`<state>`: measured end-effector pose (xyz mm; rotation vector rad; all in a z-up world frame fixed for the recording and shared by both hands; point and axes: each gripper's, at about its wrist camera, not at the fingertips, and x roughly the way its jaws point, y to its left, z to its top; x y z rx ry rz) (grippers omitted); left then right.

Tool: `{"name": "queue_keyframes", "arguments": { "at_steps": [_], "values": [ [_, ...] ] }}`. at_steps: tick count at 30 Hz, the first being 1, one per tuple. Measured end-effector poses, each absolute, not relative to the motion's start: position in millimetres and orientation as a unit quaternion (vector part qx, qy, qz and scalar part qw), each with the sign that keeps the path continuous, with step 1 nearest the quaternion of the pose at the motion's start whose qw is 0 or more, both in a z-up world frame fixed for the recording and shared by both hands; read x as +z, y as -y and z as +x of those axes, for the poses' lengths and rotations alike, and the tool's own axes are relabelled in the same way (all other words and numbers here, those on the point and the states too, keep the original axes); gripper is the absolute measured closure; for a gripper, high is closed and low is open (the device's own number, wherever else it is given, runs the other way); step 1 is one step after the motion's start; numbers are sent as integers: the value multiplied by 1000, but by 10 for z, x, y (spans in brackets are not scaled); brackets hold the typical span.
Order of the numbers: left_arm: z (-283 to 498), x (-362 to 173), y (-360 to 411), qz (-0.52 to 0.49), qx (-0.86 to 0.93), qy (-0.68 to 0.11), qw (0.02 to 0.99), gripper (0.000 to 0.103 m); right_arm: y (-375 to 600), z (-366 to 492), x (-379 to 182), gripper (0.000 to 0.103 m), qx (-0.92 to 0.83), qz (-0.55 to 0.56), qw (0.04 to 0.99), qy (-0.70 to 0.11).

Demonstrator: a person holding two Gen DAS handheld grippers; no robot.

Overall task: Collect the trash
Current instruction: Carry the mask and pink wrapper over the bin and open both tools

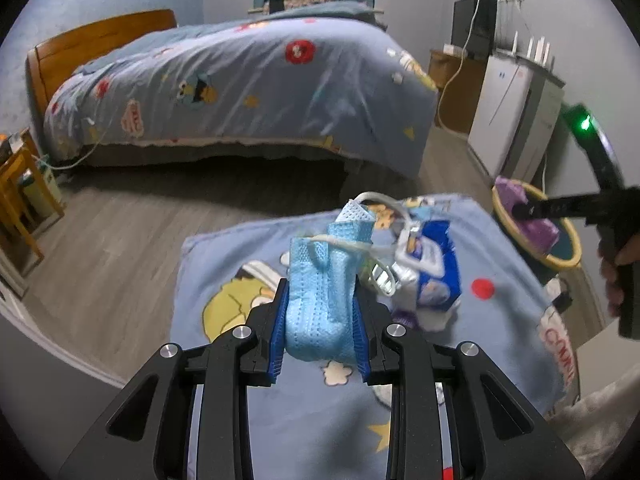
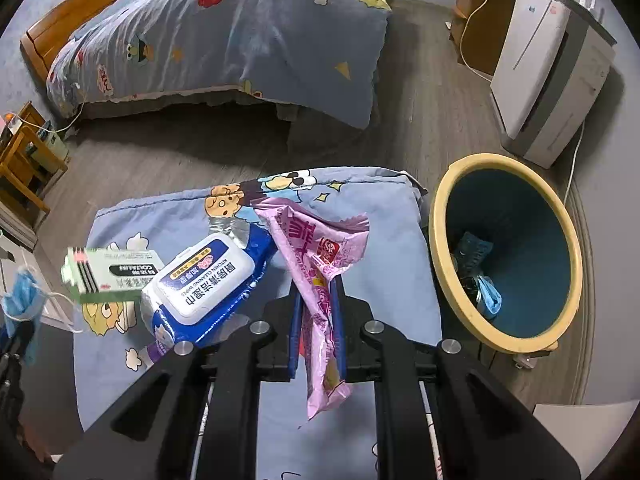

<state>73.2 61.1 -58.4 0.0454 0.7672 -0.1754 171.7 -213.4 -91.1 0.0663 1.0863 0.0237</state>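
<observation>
- The left gripper (image 1: pixel 320 316) is clamped on a crumpled blue face mask (image 1: pixel 324 280), pinched across its bulk so the loose ear loops hang clear instead of snagging on the jaws.
- The right gripper (image 2: pixel 318 320) is closed on a pink wrapper (image 2: pixel 316 264), gripped mid-length; both ends flop free, which suits a thin film that would slip from an end grip.
- The bin (image 2: pixel 440 240), yellow-rimmed and blue inside, stands just right of the cushion (image 2: pixel 380 208), open mouth toward the work, so I judge each piece needs only a short carry.
- Some trash already lies at the bottom of the bin, including something blue.
- In the left view the wrapper hangs over the bin's mouth, while the mask is held above the cushion, well left of the bin.
- A pack of wipes (image 2: pixel 208 276) and a small green-and-white box (image 2: pixel 108 272) rest on the cushion, left of the bin, uncollected.
</observation>
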Motion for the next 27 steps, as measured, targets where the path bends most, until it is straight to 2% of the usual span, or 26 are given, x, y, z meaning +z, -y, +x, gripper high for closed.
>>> {"name": "queue_keyframes", "arguments": {
  "at_steps": [9, 27],
  "values": [
    [725, -363, -563, 23, -93, -343, 935, 73, 2192, 1708, -668, 90, 23, 49, 870, -489],
    [1075, -444, -162, 36, -87, -365, 926, 73, 2614, 1800, -652, 90, 21, 51, 880, -471]
  ]
}}
